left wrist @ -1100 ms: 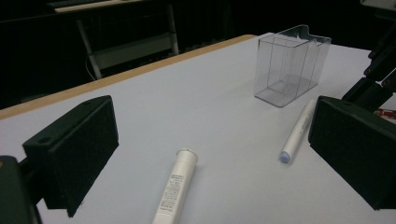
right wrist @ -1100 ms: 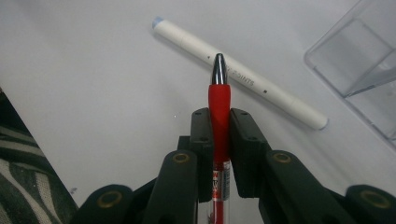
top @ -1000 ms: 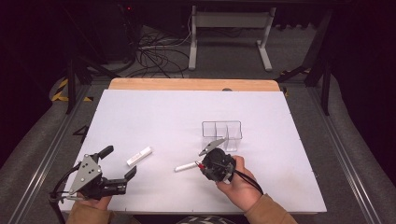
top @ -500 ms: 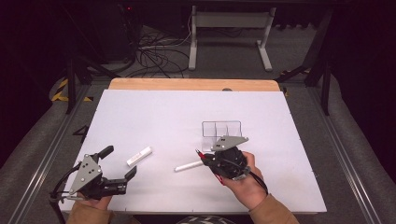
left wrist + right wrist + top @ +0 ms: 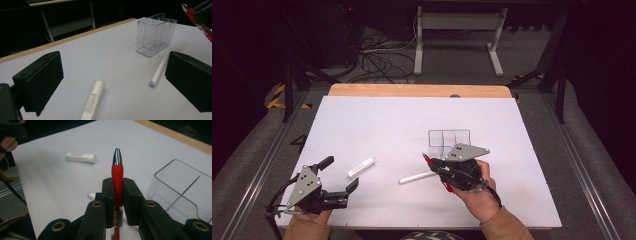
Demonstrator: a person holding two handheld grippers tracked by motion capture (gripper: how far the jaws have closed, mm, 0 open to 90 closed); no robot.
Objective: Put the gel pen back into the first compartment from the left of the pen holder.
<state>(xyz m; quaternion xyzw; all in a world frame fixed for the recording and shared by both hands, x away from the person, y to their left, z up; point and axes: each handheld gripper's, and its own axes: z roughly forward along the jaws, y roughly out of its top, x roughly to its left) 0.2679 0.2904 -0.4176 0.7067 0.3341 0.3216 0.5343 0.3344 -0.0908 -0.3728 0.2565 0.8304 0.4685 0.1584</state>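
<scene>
right gripper point(image 5: 117, 195) view: clamped red pen point(image 5: 117, 173); high view: clear box point(image 5: 449, 138) behind

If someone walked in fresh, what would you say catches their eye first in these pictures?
First, the red pen with a silver tip, clamped between the jaws of the right gripper and lifted above the white table. Next, the clear plastic divided box just beyond it. Then the white marker and the short white tube lying apart between the two hands, near the wide-open left gripper.

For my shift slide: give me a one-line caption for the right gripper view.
Right gripper clamps a red pen tip-up beside the clear divided box on the white table.
</scene>
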